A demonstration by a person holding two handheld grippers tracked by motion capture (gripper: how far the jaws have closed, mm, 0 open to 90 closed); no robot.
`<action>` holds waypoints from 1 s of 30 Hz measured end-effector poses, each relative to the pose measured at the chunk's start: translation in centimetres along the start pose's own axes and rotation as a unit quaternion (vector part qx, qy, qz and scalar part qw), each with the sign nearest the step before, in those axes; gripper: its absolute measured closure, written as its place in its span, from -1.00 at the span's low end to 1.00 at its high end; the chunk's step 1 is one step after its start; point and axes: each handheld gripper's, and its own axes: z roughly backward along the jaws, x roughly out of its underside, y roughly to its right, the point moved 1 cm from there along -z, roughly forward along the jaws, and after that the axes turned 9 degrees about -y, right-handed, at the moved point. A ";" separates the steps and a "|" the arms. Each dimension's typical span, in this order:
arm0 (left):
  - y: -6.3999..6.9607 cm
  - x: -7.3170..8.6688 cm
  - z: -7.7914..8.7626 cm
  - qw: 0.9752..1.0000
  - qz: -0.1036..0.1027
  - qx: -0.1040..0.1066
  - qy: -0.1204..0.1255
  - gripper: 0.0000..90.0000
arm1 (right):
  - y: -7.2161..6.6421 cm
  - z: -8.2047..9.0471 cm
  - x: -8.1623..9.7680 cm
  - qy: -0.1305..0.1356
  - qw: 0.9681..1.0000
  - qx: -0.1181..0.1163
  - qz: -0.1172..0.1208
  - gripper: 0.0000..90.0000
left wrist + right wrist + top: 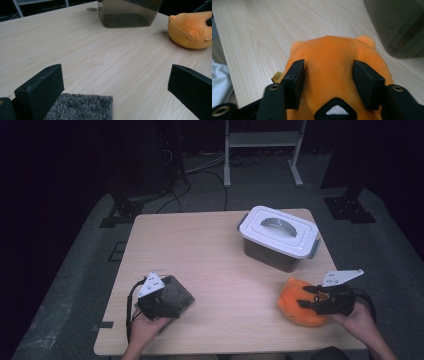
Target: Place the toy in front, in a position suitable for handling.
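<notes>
An orange plush toy (294, 306) lies near the table's front right corner. My right gripper (311, 300) reaches over it from the right, and in the right gripper view its two black jaws press into the orange plush toy (332, 50) from either side, a black-and-white patch showing low between them. My left gripper (156, 300) rests at the front left on a grey fuzzy object (177, 295). In the left gripper view its jaws stand wide apart, with the grey fuzzy object (82, 107) low beside the left jaw and touching neither pad.
A grey storage box with a white lid and handle (277, 237) stands at the back right of the wooden table (210, 250). Its dark wall (127, 15) shows far off in the left gripper view. Dark floor, cables and a metal rack lie beyond.
</notes>
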 end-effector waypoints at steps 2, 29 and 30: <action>0.0 0.0 0.0 1.000 0.000 0.000 0.000 -1.00 | 0.2 -0.1 0.3 0.009 1.000 0.000 -0.002 0.12; -0.7 -0.1 1.1 1.000 0.001 -0.001 0.009 -1.00 | -1.7 1.0 -4.7 0.013 0.999 -0.020 0.045 0.55; -0.7 -0.1 1.1 1.000 0.001 0.000 0.009 -1.00 | -2.0 1.0 -5.2 0.017 0.998 -0.026 0.050 0.55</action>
